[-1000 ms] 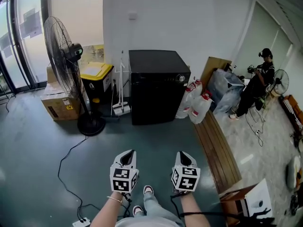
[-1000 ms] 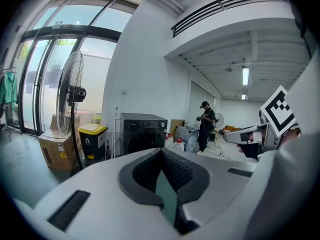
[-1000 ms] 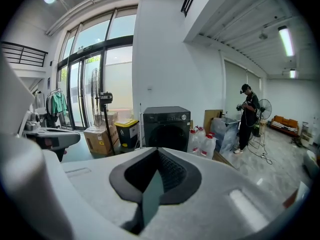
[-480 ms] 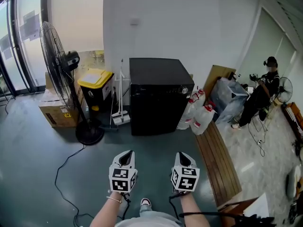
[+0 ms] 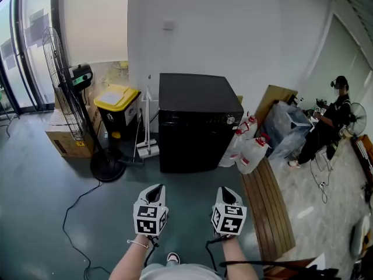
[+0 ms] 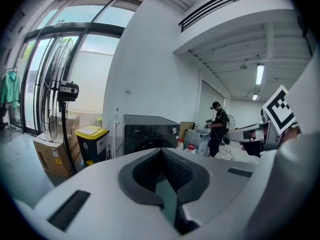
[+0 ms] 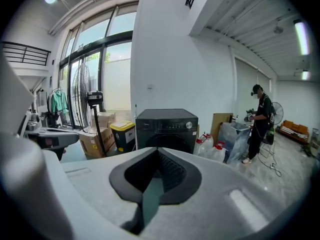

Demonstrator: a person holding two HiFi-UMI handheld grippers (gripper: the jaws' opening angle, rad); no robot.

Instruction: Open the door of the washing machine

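Note:
The black front-loading washing machine [image 5: 195,127] stands against the white wall, its round door shut. It also shows ahead in the left gripper view [image 6: 149,134] and the right gripper view [image 7: 167,128]. My left gripper [image 5: 154,191] and right gripper [image 5: 225,192] are held side by side above the grey floor, well short of the machine. Both point toward it. In its own view the left gripper [image 6: 162,151] has its jaws together with nothing between them. The right gripper [image 7: 157,151] looks the same, shut and empty.
A standing fan [image 5: 67,98], a yellow-lidded bin [image 5: 116,107] and a cardboard box [image 5: 67,136] stand left of the machine. A broom with dustpan [image 5: 147,139] leans beside it. White jugs [image 5: 247,147], wooden boards [image 5: 265,206] and a person [image 5: 326,124] are at the right. A cable [image 5: 73,209] crosses the floor.
Both grippers and the head view have moved forward toward the washing machine, which now looks nearer and larger. The jaws have stayed shut.

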